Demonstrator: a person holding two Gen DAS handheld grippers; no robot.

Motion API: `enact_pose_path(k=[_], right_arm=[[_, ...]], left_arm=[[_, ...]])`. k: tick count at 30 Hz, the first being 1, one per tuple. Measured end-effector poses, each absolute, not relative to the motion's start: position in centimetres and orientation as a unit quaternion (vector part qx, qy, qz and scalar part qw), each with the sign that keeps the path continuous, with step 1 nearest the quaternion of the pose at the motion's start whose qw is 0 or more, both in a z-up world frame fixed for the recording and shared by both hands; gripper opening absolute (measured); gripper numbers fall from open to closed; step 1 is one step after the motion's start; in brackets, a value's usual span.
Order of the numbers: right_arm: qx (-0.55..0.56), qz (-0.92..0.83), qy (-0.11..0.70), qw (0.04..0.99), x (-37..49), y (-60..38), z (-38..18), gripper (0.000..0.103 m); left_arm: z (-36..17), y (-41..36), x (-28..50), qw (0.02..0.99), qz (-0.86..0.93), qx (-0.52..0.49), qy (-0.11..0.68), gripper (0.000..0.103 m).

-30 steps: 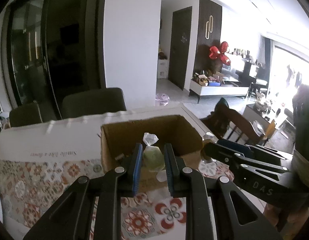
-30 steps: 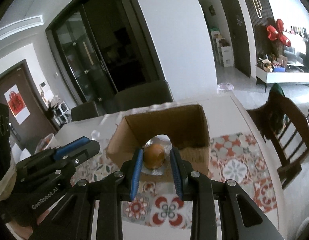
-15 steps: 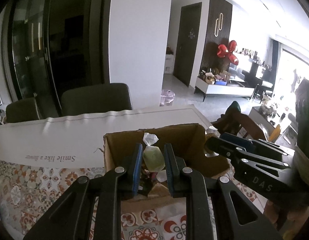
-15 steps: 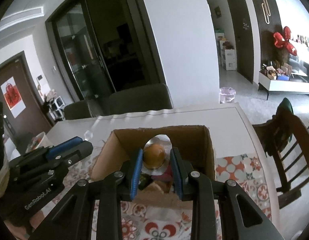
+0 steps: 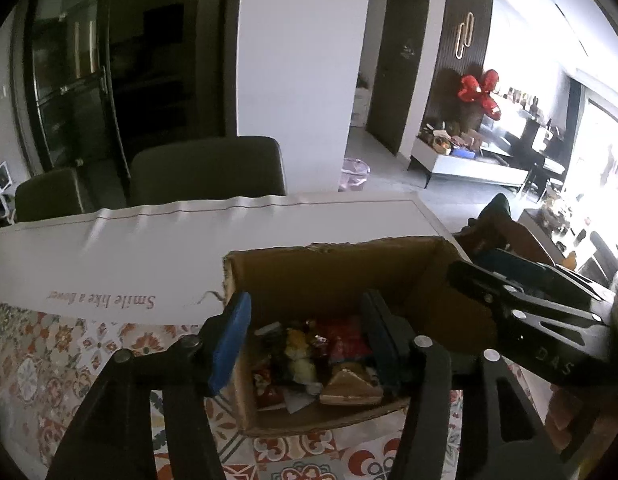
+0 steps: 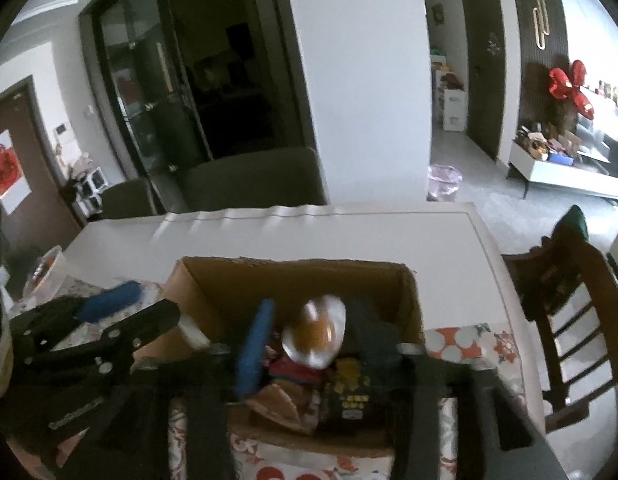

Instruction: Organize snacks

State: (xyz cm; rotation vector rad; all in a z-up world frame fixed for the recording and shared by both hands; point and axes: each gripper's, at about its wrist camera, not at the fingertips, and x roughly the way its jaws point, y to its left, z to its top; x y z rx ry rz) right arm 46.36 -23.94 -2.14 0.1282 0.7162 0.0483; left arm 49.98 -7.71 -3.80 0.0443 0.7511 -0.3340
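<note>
Snacks (image 5: 309, 354) lie piled inside the cardboard box (image 5: 329, 276), which stands on the patterned tablecloth (image 5: 49, 364) in the left wrist view. Above the box's near edge, the left gripper (image 5: 305, 338) hangs with its jaws about half open; they have just been opening, and nothing is between them, only the wrappers on the box floor below. A tan triangular packet (image 5: 347, 388) rests at the near side of the box, beside red and yellow wrappers. To the right of the box, the right gripper (image 5: 505, 288) reaches over its right wall. Behind the box runs a white cloth strip (image 5: 149, 256) with printed words, and beyond that stand two dark chairs (image 5: 205, 172).

In the right wrist view, blurred by motion, the right gripper (image 6: 309, 344) is over the same box (image 6: 301, 280), jaws parted about halfway and just been opening. An orange bun in a clear wrapper (image 6: 315, 334) shows between the fingers, apart from both pads, over the heap in the box; whether it has landed I cannot tell. Under it lie a dark packet (image 6: 349, 396) and a tan one (image 6: 275, 400). Left of the box, the left gripper (image 6: 121, 316) comes in over its left wall. A wooden chair (image 6: 569, 312) stands to the right of the box, past the table edge.
</note>
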Motion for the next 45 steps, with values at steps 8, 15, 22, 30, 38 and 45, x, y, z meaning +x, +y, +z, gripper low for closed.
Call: enact_pose_path(k=[8, 15, 22, 30, 38, 45], right_arm=[[0.058, -0.023, 0.345, 0.937, 41.6, -23.8, -1.0, 0.070], [0.071, -0.054, 0.312, 0.946, 34.8, -23.8, 1.0, 0.086], [0.057, -0.075, 0.266, 0.959, 28.1, -23.6, 3.3, 0.092], [0.060, -0.074, 0.259, 0.961, 21.4, -24.0, 4.4, 0.092], [0.059, -0.078, 0.261, 0.960, 15.2, -24.6, 5.0, 0.092], [0.047, -0.067, 0.258, 0.963, 11.0, -24.2, 5.2, 0.092]], left_arm=[[-1.3, -6.2, 45.1, 0.935, -0.109, 0.059, 0.331, 0.083], [0.7, -5.1, 38.4, 0.945, -0.109, 0.060, 0.302, 0.094], [1.9, -4.6, 32.0, 0.957, -0.090, 0.070, 0.267, 0.100], [3.2, -4.6, 25.1, 0.963, -0.086, 0.059, 0.250, 0.101], [3.8, -4.6, 18.9, 0.964, -0.088, 0.039, 0.247, 0.103], [4.2, -4.2, 14.3, 0.967, -0.084, 0.035, 0.239, 0.103]])
